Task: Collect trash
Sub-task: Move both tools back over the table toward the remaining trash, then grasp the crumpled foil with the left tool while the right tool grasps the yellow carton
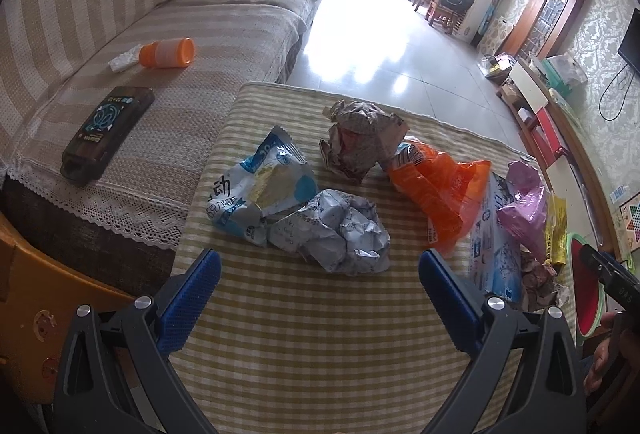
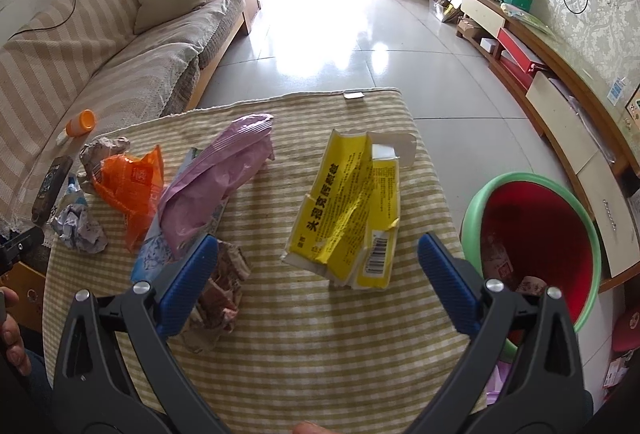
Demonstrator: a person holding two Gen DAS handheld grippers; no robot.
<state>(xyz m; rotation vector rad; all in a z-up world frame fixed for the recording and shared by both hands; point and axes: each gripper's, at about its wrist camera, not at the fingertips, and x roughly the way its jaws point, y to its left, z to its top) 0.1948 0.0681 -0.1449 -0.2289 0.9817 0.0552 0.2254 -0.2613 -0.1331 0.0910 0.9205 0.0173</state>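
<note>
On the striped tablecloth (image 1: 304, 346) lies a scatter of trash. Nearest the left gripper (image 1: 320, 262) sits a crumpled white paper ball (image 1: 340, 234), just ahead of the blue fingers, which stand wide apart and hold nothing. Touching the ball on its left is a blue-and-white wrapper (image 1: 260, 186); behind the ball is a crumpled brown paper wad (image 1: 360, 138), and to the ball's right an orange plastic bag (image 1: 436, 190), then a pink bag (image 1: 524, 210).

The right gripper (image 2: 318, 252) also hangs wide open and empty, above a flattened yellow box (image 2: 348, 210) that lies between its fingers on the cloth. Left of the box lie the pink bag (image 2: 216, 178) and the orange plastic bag (image 2: 128, 182). Right of the box, off the cloth's edge, stands a red bin with a green rim (image 2: 536, 234); some scraps show inside it.

A sofa (image 1: 120, 34) runs beside the cloth, with an orange bottle (image 1: 168, 52) and a dark remote (image 1: 108, 130) on its seat.
</note>
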